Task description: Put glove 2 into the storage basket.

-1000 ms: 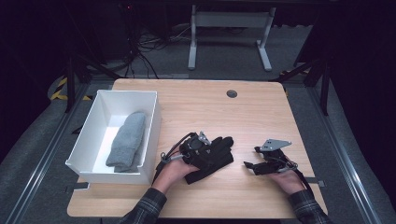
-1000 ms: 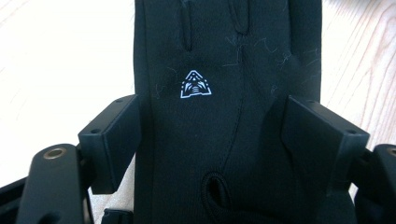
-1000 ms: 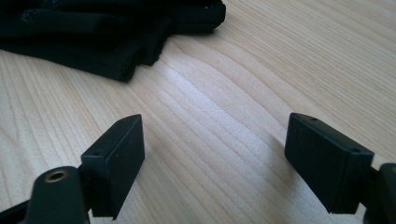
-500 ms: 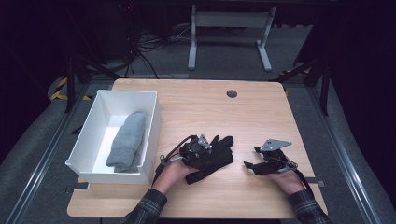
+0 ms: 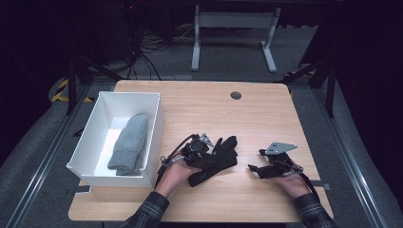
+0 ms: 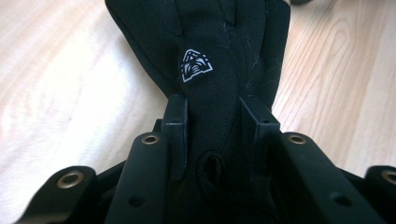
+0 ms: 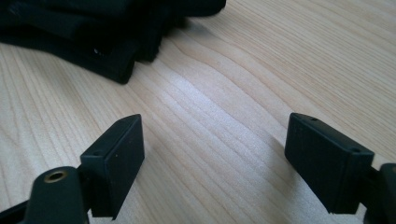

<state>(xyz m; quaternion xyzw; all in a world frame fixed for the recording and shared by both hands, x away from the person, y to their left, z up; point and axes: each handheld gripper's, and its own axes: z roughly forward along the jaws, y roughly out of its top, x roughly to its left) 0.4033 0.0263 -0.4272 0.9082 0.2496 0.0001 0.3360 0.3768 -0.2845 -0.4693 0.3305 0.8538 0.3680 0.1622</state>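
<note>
The black glove (image 5: 215, 161) lies on the tabletop (image 5: 266, 114) near the middle of the near edge, its long axis running from the cuff at the near left to the fingers at the far right. The left gripper (image 5: 209, 153) sits directly over the cuff end, so the left hand is plainly the nearer of the two. In the left gripper view the glove (image 6: 219, 56) runs straight away from the gripper (image 6: 214, 126) along its line, cuff between the jaws, fingers pointing off. The jaws have just been closing and now stand narrow, pads pressing the fabric from both sides.

The right gripper (image 5: 254, 169) rests towards the near right corner, apart from the glove, jaws wide with bare wood between them (image 7: 212, 149).

The white bin (image 5: 157, 118) stands at the left edge, holding a grey sock (image 5: 128, 145); a lift and carry leftward looks the likely next move.
</note>
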